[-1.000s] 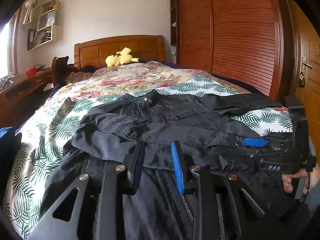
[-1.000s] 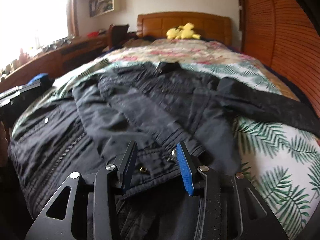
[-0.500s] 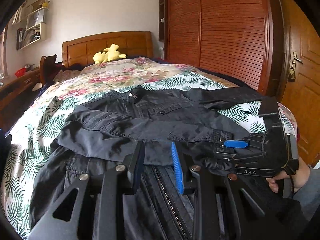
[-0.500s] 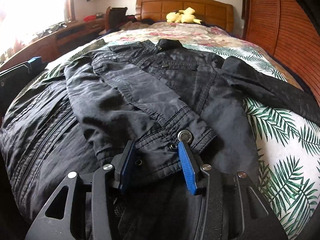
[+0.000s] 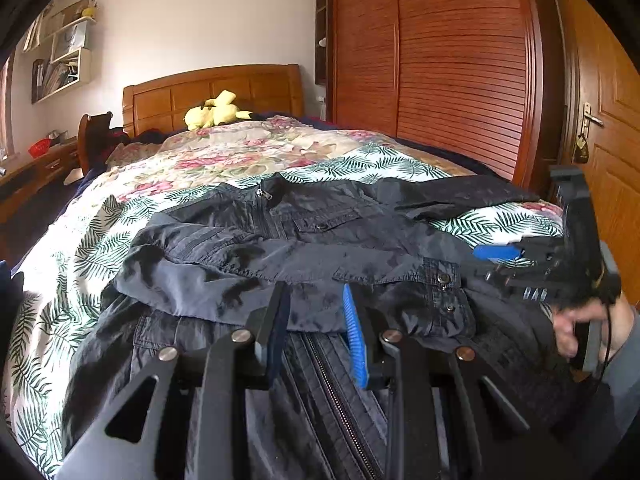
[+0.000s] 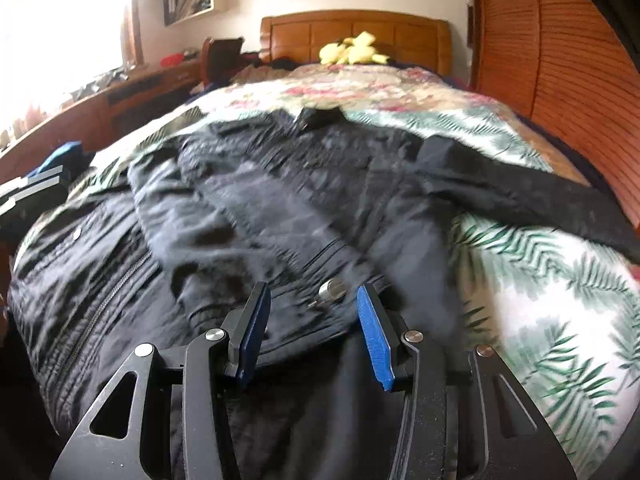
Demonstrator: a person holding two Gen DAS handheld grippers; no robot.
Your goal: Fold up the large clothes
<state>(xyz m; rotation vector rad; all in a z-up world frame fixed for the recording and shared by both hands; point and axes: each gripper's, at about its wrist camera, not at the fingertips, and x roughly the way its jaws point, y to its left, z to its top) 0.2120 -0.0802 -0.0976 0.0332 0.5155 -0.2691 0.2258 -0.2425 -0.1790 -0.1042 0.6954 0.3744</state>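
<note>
Left wrist view: black jacket (image 5: 304, 240) lies flat on the bed (image 5: 80, 240), collar toward the headboard (image 5: 212, 92), hem toward the grippers, so its long axis runs straight away from both tools. One sleeve is already folded across the chest, its cuff (image 5: 436, 280) with snap buttons ending just ahead and to the right of the left gripper (image 5: 316, 332). Left gripper jaws are part open with nothing between them, hovering over the lower front near the zipper (image 5: 336, 396); whether the tips touch cloth I can't tell. Right wrist view is motion-blurred: right gripper (image 6: 312, 332) also stands open and empty, cuff snap (image 6: 332, 290) directly ahead between the fingers, hem edge just below them. The other sleeve (image 6: 520, 196) stretches out to the right across the palm-print quilt, well apart from both tools, and the right gripper is the nearer one to it. My read: next fold is either that sleeve inward or the hem up toward the collar; for the hem, both tools are already at the correct end, side by side. Obstacles: none on the jacket. Yellow plush toy (image 5: 216, 114) sits by the headboard, wardrobe (image 5: 440, 60) along the right, both clear of the work. Risk: slippery shell fabric, the folded sleeve may slide off when the hem lifts.
</note>
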